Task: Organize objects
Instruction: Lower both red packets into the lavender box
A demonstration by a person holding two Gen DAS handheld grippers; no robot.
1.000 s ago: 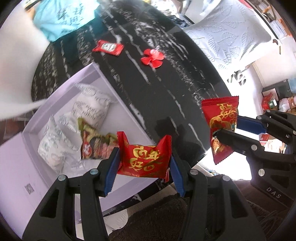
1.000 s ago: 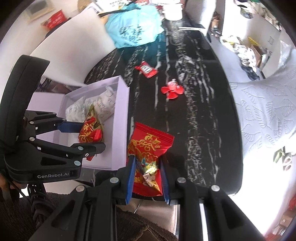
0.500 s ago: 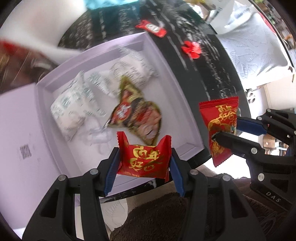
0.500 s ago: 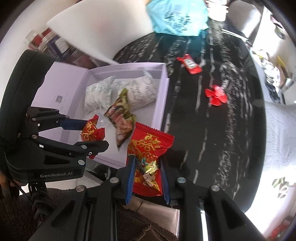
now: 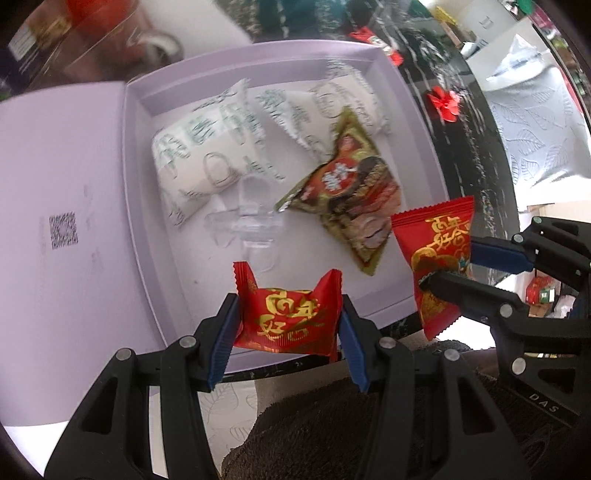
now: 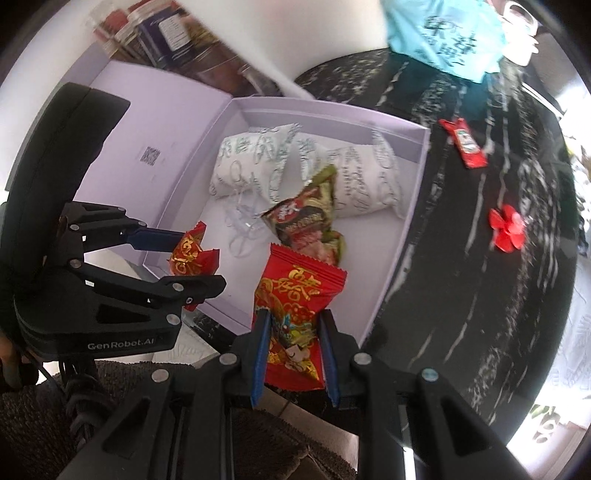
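My left gripper is shut on a small red candy packet with gold characters, held over the near edge of the open lilac box. My right gripper is shut on a larger red-and-gold packet, also over the box's near edge. Each gripper shows in the other's view: the right one and the left one. In the box lie white printed pouches, a green-brown snack packet and a clear plastic piece.
The box's open lid lies flat to the left. On the black marbled table lie a red ketchup sachet and a red flower-shaped piece. A light blue bag sits at the far end.
Both grippers have moved left from over the black table to over the lilac box, each still holding its red packet.
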